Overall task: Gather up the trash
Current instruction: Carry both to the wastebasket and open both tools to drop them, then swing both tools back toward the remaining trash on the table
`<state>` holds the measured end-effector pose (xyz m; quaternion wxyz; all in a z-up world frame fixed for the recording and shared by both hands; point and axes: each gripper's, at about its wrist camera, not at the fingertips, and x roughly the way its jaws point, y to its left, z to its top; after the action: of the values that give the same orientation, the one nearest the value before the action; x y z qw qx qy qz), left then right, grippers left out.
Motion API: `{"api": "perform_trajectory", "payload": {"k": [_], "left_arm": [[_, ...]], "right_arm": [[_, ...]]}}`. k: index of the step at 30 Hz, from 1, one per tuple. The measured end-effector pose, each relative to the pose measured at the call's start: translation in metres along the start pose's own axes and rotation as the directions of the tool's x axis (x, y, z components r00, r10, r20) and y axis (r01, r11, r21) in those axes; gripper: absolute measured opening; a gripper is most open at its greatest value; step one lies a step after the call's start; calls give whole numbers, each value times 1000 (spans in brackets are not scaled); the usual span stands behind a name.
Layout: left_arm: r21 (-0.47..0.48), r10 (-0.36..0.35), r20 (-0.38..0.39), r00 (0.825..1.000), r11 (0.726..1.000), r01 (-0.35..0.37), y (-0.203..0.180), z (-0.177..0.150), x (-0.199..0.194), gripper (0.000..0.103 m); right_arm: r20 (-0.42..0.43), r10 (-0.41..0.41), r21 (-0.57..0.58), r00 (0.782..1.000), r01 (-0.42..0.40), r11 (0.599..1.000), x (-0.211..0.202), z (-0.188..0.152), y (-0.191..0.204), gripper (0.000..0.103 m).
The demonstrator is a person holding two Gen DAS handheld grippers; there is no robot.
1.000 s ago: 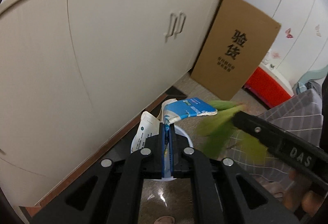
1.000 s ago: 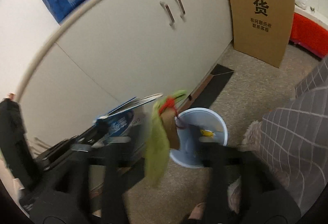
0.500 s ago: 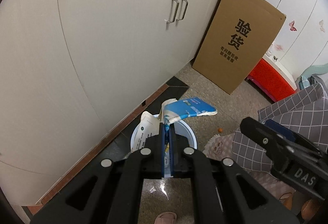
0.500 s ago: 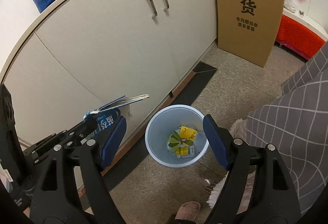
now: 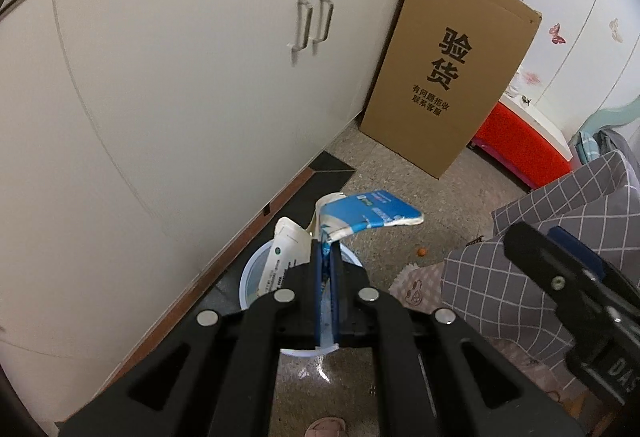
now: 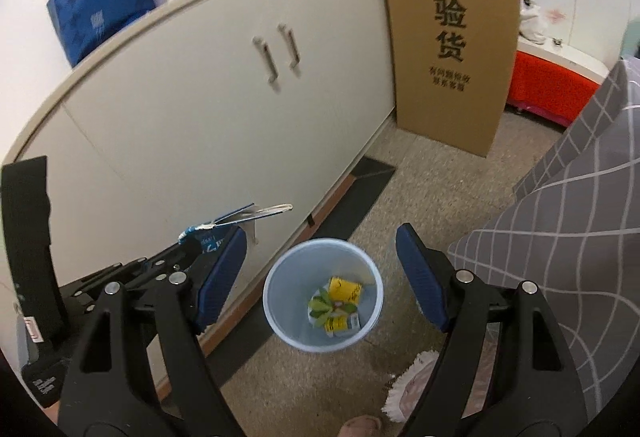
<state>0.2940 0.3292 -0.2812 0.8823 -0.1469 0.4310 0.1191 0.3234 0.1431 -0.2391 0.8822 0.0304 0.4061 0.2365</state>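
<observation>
My left gripper (image 5: 329,249) is shut on a flattened blue and white carton (image 5: 370,215), which sticks out to the right above the pale blue bin (image 5: 250,277). In the right wrist view the same left gripper (image 6: 192,237) holds the carton (image 6: 240,215) left of and above the bin (image 6: 280,277). The bin stands on the floor by the cabinet and holds a green leafy scrap (image 6: 322,307) and yellow packets (image 6: 343,289). My right gripper (image 6: 320,269) is open above the bin with nothing between its blue pads (image 6: 420,277). Its finger (image 5: 560,289) shows at the right of the left wrist view.
White cabinet doors (image 5: 180,77) with two handles run along the left. A tall cardboard box (image 5: 452,85) leans at the cabinet's end, with a red box (image 5: 520,153) behind it. Grey checked cloth (image 6: 560,237) fills the right. A slippered foot (image 6: 360,425) is at the bottom.
The green leafy scrap that hung from my right gripper a second ago has dropped into the bin. The right gripper has lifted back a little. The left gripper with the carton has moved closer over the bin.
</observation>
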Motion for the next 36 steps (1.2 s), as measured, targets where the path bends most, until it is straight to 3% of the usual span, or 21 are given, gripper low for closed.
{"api": "perform_trajectory", "payload": {"k": [3, 4, 5, 7, 11, 21, 30, 36], "left_arm": [[6, 3, 7, 1000, 1000, -3, -4, 7, 1, 5], [3, 12, 4, 1000, 1000, -12, -5, 9, 2, 12], [-2, 13, -5, 1000, 1000, -13, -5, 11, 4, 43], [-21, 2, -13, 1000, 1000, -3, -4, 14, 6, 79], [-11, 37, 22, 999, 999, -37, -6, 12, -6, 79], [-33, 11, 77, 997, 999, -9, -9, 10, -49, 79], [-37, -38, 165, 986, 998, 45, -32, 6, -116, 79], [24, -87, 220, 972, 996, 84, -79, 0, -158, 81]], "right_arm": [[23, -5, 22, 1000, 4, 1000, -3, 3, -6, 77], [23, -7, 24, 1000, 6, 1000, -4, 4, -6, 78], [22, -8, 28, 1000, 7, 1000, -4, 4, -7, 78], [22, -11, 34, 1000, 10, 999, -5, 3, -10, 78], [20, -12, 38, 1000, 11, 999, -7, 4, -11, 78], [54, -3, 35, 999, 1, 999, -36, 7, -3, 78], [155, 23, 49, 988, -31, 998, -103, 16, -7, 79], [241, 6, 86, 970, -27, 996, -167, 18, -34, 80]]}}
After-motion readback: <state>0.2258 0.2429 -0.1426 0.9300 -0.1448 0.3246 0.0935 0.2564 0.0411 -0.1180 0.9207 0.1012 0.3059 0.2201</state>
